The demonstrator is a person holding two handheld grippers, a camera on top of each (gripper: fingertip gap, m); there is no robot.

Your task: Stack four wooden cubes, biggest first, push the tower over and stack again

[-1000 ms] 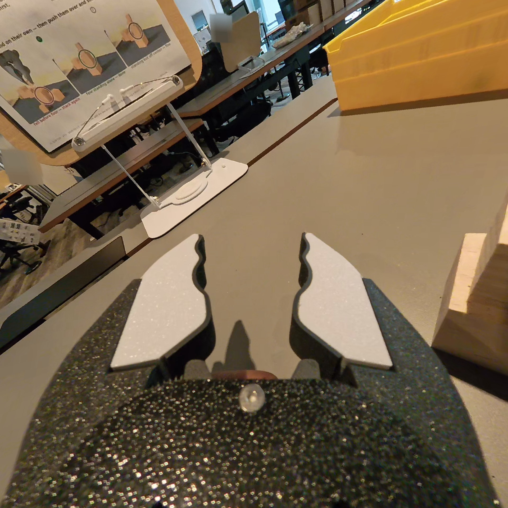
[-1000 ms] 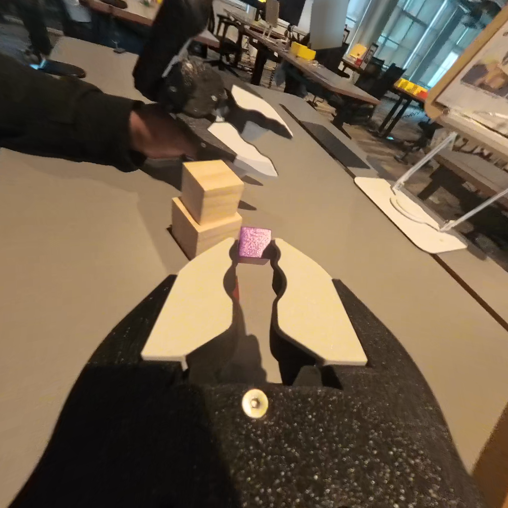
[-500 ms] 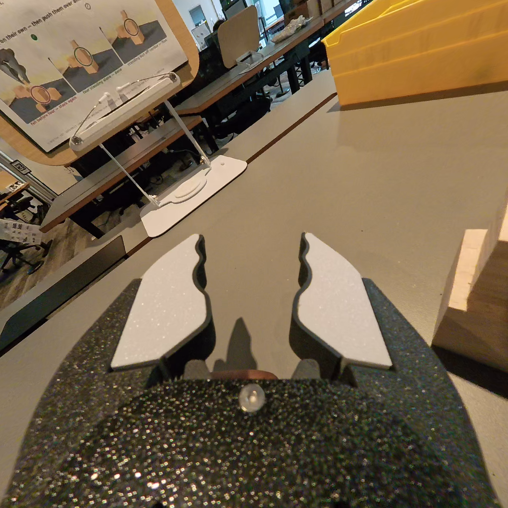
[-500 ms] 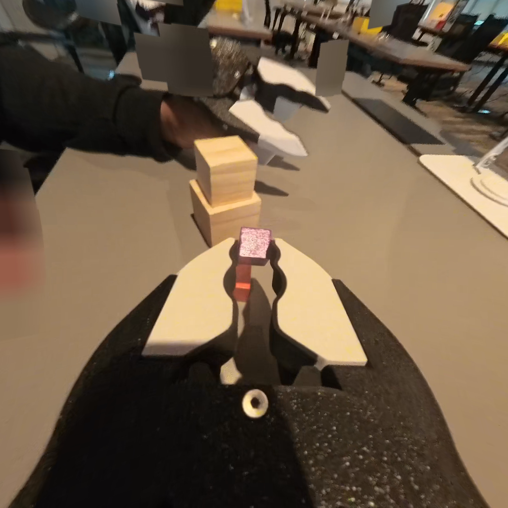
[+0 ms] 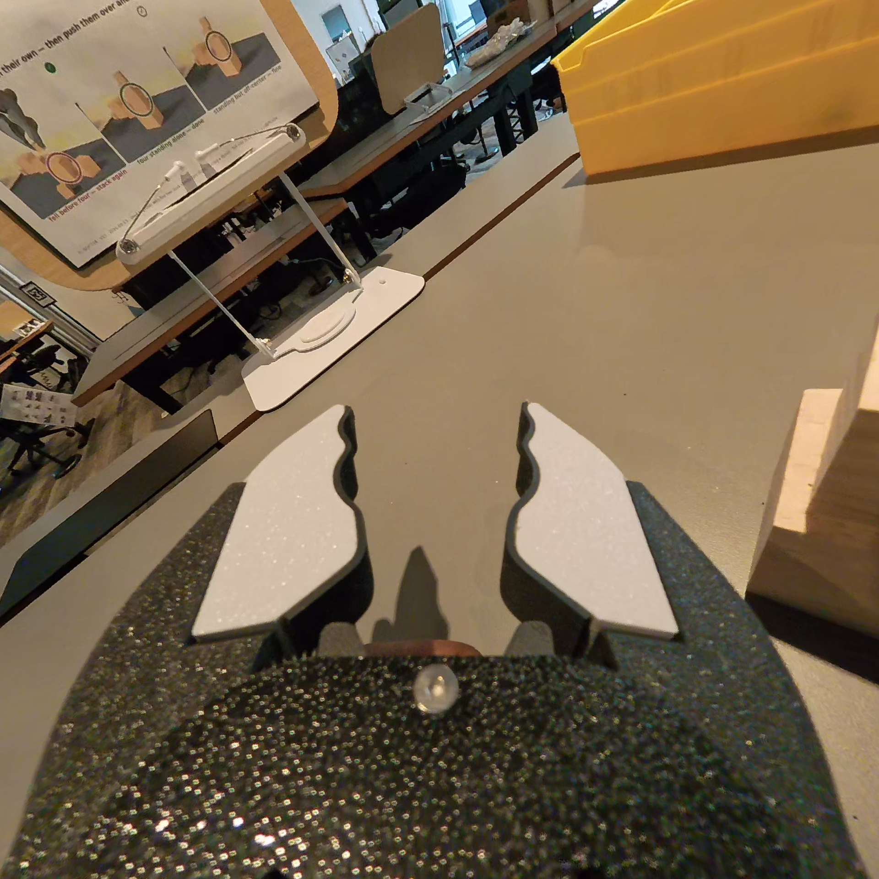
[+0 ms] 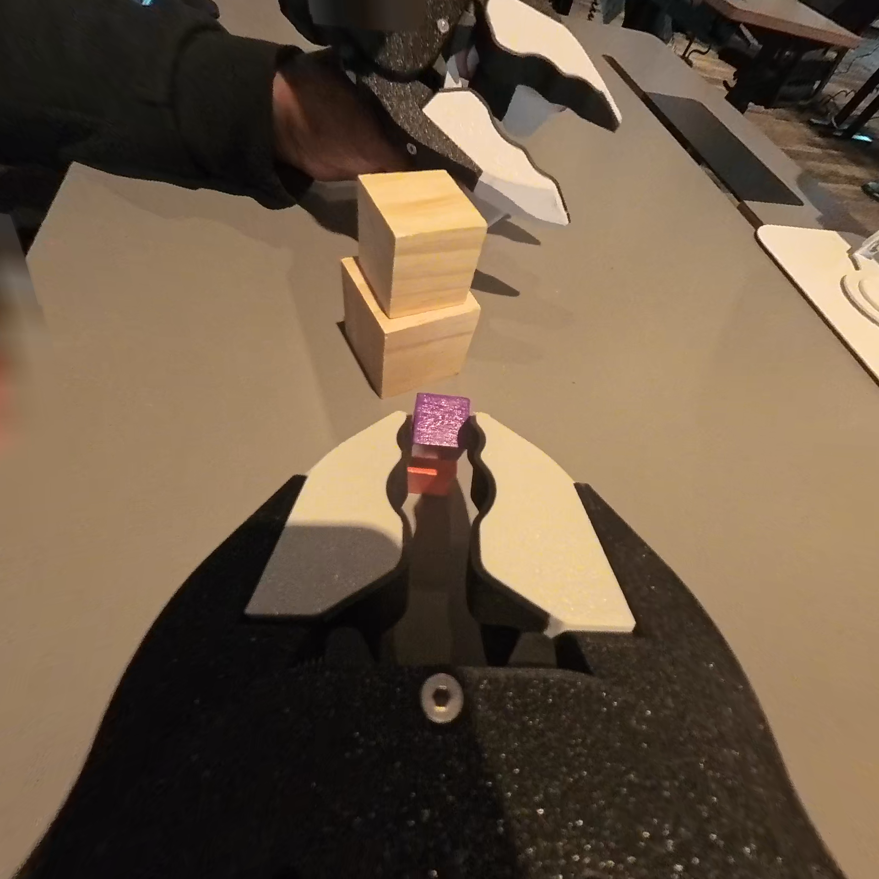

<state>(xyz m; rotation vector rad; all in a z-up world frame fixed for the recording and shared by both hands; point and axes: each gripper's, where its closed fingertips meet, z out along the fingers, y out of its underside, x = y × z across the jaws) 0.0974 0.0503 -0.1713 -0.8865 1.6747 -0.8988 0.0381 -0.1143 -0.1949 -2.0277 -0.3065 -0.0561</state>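
Note:
Two plain wooden cubes are stacked on the grey table (image 6: 190, 380): a bigger one (image 6: 418, 352) below, a smaller one (image 6: 423, 242) on top, set towards its far left corner. The stack also shows at the right edge of the left wrist view (image 5: 827, 513). My right gripper (image 6: 440, 428) is shut on a small purple-topped cube (image 6: 440, 421) with a red-orange part beneath it, held above the table just in front of the stack. My left gripper (image 5: 435, 418) is open and empty, low over the table beside the stack; it also shows behind the stack in the right wrist view (image 6: 587, 166).
A white stand base (image 5: 333, 342) holds an instruction board (image 5: 142, 104) at the table's far edge. Yellow bins (image 5: 713, 85) stand at the back. A black pad (image 6: 713, 142) lies past the left gripper. A dark sleeve (image 6: 142, 85) reaches in behind the stack.
My right gripper has risen and tipped down towards the stack with the purple cube still in it. The left gripper has barely moved and stays open.

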